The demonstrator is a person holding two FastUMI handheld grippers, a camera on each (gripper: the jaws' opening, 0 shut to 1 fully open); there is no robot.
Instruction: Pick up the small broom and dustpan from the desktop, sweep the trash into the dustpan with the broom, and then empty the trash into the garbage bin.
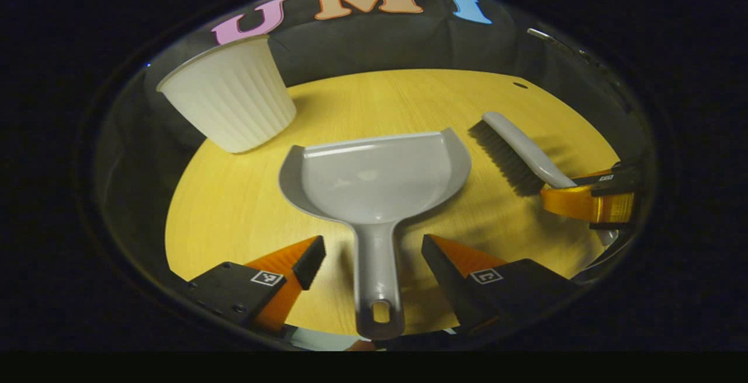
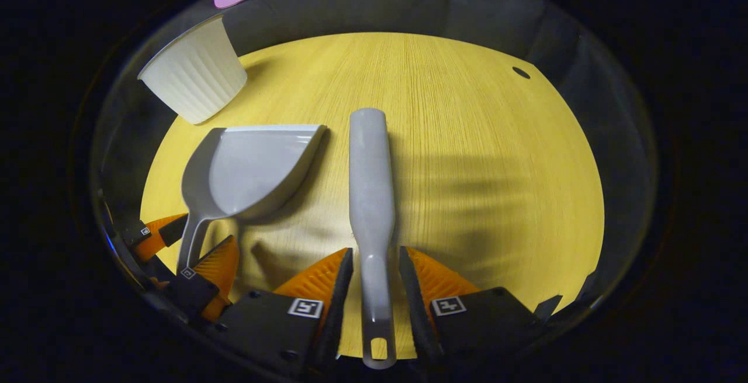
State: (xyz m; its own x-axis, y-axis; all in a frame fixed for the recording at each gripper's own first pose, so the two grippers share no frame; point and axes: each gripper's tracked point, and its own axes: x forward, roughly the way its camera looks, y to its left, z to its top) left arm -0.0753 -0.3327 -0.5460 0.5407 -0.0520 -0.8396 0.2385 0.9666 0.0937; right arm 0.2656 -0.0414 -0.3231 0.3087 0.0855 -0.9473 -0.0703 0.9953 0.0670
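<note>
Glossy plastic dustpan (image 1: 380,181), wood-grain desktop (image 1: 234,207)

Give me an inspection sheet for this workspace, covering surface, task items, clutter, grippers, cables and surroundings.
Surface: yellow wood-grain desktop, with a small dark hole near the far right edge.
Job's things: grey dustpan lies flat, handle toward the camera in the left gripper view; broom lies beside it, bristles seen in the left gripper view; white ribbed garbage bin stands at the far left.
Clutter: nothing seen; no trash visible on the desktop.
Grippers: left hand-held gripper open, fingers either side of the dustpan handle, not touching; right hand-held gripper close around the broom handle, contact unclear.
Cables: nothing seen.
Surroundings: black cloth wall behind the desktop.
</note>
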